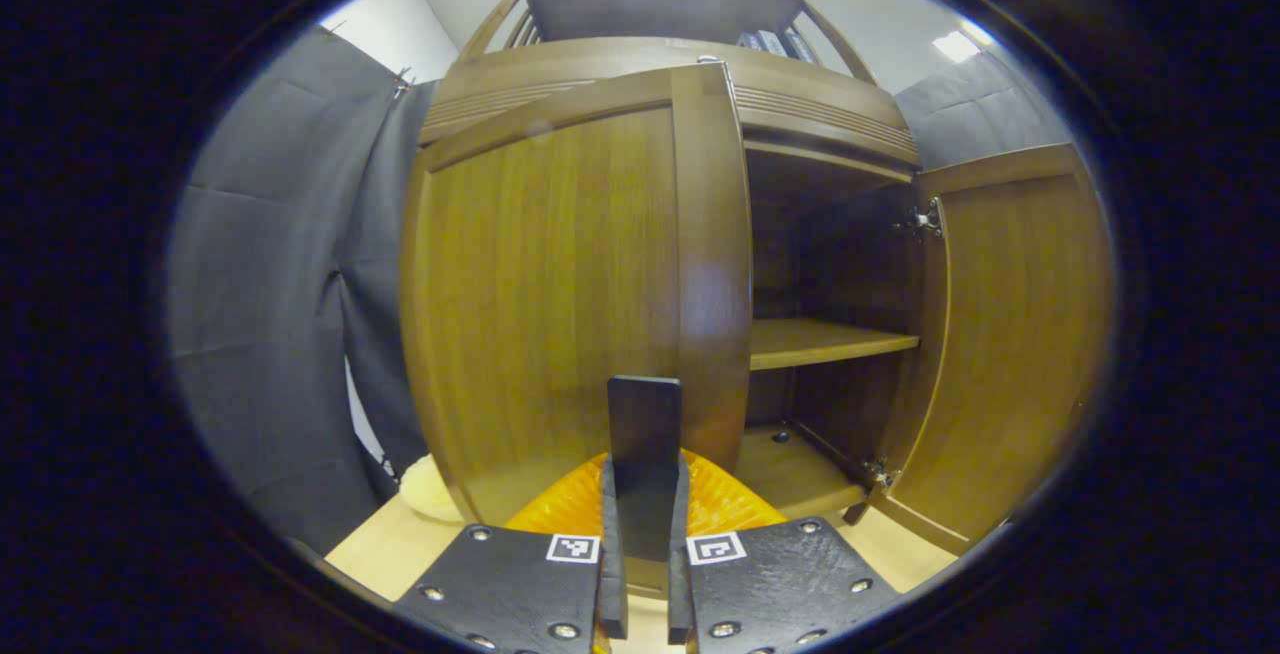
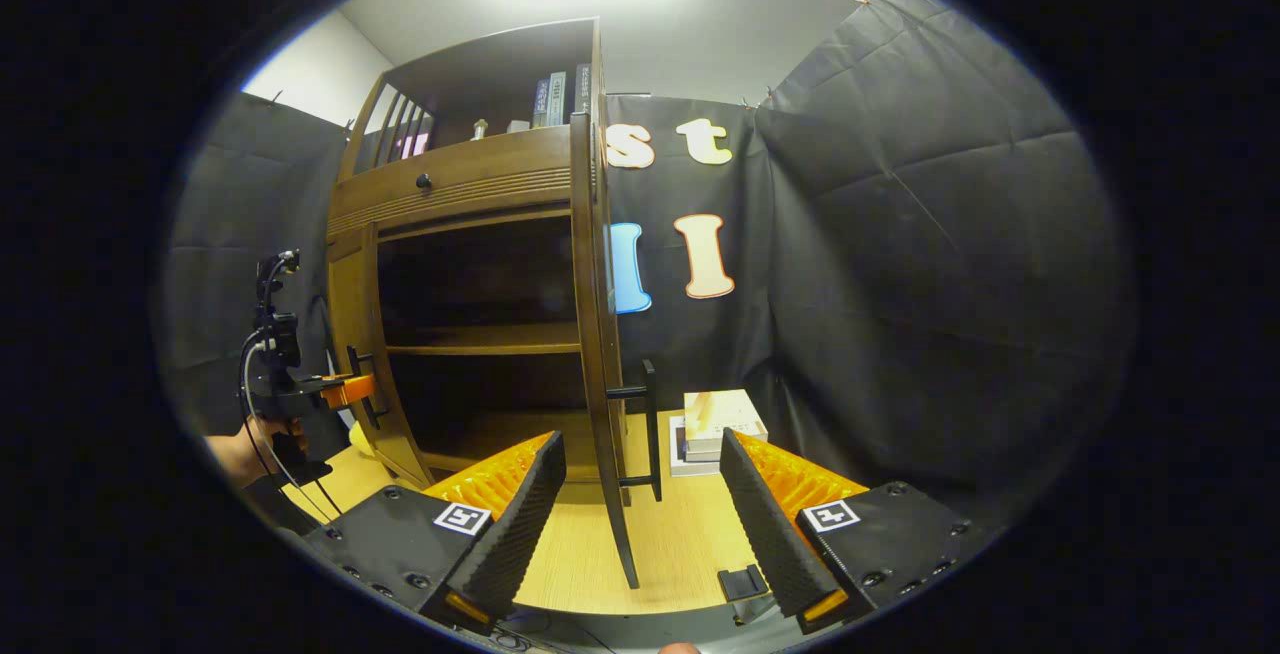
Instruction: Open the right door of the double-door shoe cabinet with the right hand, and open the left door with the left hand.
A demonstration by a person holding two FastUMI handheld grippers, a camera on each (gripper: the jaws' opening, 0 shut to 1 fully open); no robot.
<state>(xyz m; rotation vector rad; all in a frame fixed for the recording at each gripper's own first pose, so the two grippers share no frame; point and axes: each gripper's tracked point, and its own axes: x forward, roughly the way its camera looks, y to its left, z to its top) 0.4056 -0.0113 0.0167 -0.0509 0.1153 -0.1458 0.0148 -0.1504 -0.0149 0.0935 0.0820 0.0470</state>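
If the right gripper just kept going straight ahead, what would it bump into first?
Probably the right door, swung open and seen edge-on, with its handle between the open right gripper fingers. Depth is hard to judge, so it may slip past on one side.

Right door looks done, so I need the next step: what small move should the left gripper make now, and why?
Probably pull the left gripper back, swinging left. It is shut on the black bar handle of the brown wooden left door, which looks nearly closed; the right door stands open.
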